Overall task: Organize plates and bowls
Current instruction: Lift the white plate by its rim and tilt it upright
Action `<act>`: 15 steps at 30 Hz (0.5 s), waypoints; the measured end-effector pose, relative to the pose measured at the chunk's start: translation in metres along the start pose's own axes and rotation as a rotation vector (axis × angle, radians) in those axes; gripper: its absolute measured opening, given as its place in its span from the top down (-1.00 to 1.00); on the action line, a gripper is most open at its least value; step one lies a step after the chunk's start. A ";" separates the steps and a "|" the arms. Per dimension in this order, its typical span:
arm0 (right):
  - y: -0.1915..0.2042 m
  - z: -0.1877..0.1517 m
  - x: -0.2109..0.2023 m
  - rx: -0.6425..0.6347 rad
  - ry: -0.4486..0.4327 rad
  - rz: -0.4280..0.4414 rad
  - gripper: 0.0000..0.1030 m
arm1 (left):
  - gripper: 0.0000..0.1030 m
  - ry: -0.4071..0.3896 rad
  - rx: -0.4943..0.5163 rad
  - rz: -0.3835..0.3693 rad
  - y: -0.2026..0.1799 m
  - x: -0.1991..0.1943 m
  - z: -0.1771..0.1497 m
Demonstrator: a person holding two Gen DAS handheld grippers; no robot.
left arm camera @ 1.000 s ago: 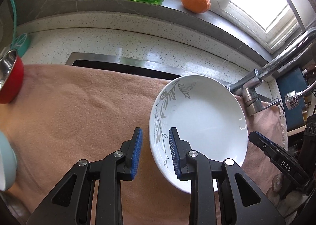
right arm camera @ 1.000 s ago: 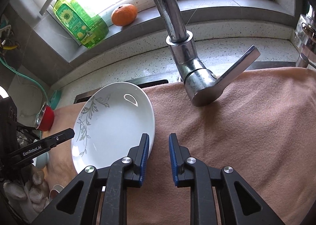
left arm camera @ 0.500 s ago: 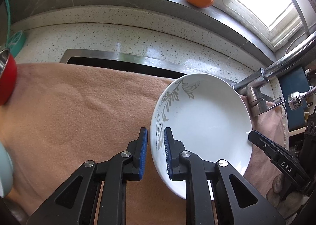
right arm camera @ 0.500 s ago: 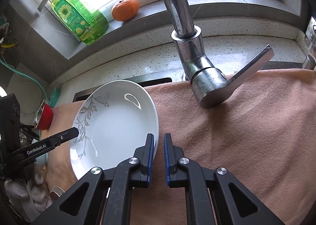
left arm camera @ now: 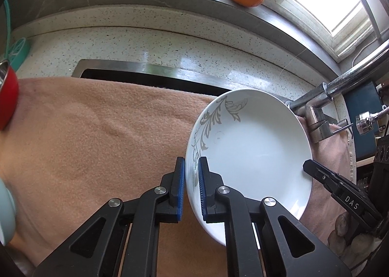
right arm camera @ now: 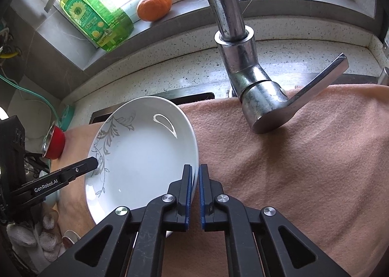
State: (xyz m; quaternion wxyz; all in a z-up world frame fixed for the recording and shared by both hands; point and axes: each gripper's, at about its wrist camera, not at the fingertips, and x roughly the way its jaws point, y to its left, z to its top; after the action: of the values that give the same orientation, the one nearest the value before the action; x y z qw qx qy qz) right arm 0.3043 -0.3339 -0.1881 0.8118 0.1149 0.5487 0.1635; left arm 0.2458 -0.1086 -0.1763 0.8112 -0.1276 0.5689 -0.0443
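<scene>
step: lift white round ceramic plate (left arm camera: pixel 252 155) | my left gripper (left arm camera: pixel 190 189) clamps left rim, right gripper (right arm camera: pixel 193 194) right rim | raise both evenly, keep level

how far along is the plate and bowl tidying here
Early. Nothing looks put away yet. In hand: the white plate, its rim pinched on opposite sides by the left gripper and the right gripper above the towel. Left: placing it, then the red bowl at the towel's edge.

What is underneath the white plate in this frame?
The peach towel spreads beneath the white plate, which the left gripper and right gripper clamp by opposite rims. Whether the plate's underside touches the towel is hidden by the plate itself.
</scene>
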 end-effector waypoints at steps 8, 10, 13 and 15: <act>0.001 0.001 0.001 -0.003 0.003 -0.003 0.90 | 0.85 -0.003 -0.003 0.000 0.001 0.000 -0.001; 0.001 0.001 0.001 -0.002 0.002 -0.005 0.90 | 0.85 -0.003 -0.004 -0.001 0.001 0.000 -0.001; 0.000 0.001 0.001 -0.001 0.002 -0.006 0.90 | 0.85 -0.002 -0.009 -0.005 0.001 -0.002 -0.001; 0.000 0.000 0.000 0.004 0.002 -0.005 0.90 | 0.85 0.000 -0.013 -0.009 0.001 -0.003 -0.002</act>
State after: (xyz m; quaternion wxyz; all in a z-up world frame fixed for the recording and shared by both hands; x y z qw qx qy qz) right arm 0.3048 -0.3336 -0.1884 0.8115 0.1148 0.5501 0.1603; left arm 0.2432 -0.1069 -0.1746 0.8103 -0.1354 0.5685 -0.0440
